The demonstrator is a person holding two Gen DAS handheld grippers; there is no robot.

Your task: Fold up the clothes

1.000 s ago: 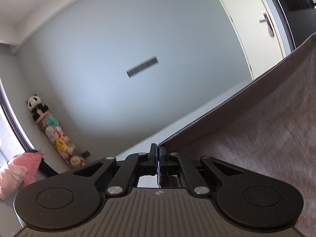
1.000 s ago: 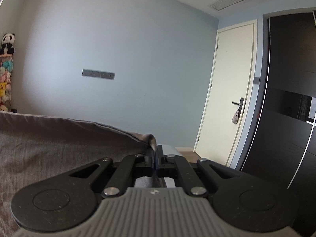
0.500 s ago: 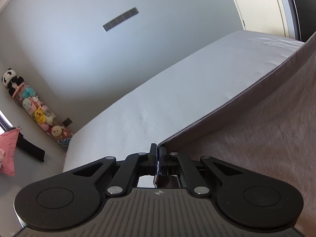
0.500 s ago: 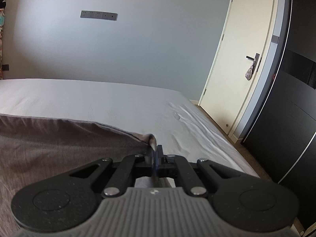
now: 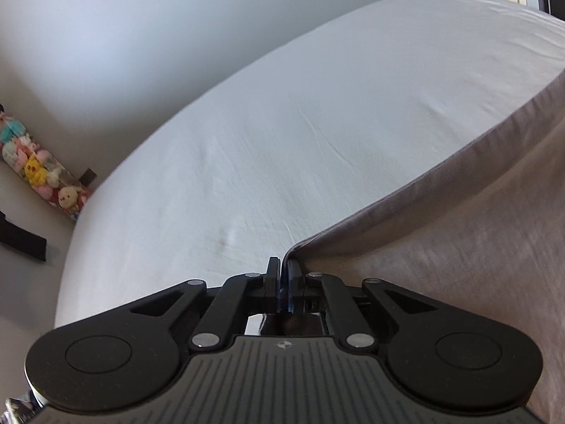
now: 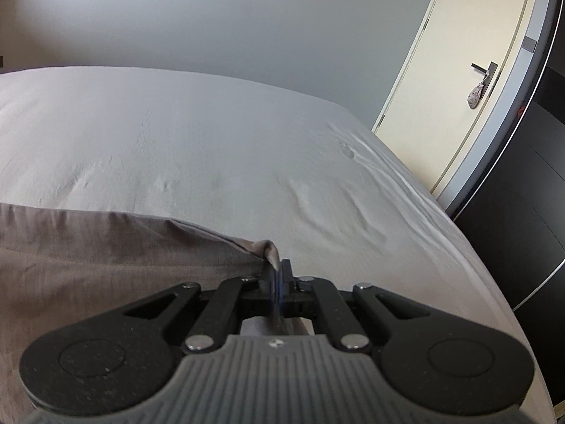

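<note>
left gripper had the brown cloth corner between its pads, jaws just starting to open, cloth still pinched as far as i could see. cloth ran off toward 2 o'clock over the white bed. right gripper was clamped tight on the other corner, cloth stretching to 9 o'clock. door sat at 2 o'clock, plush toys at 9.
</note>
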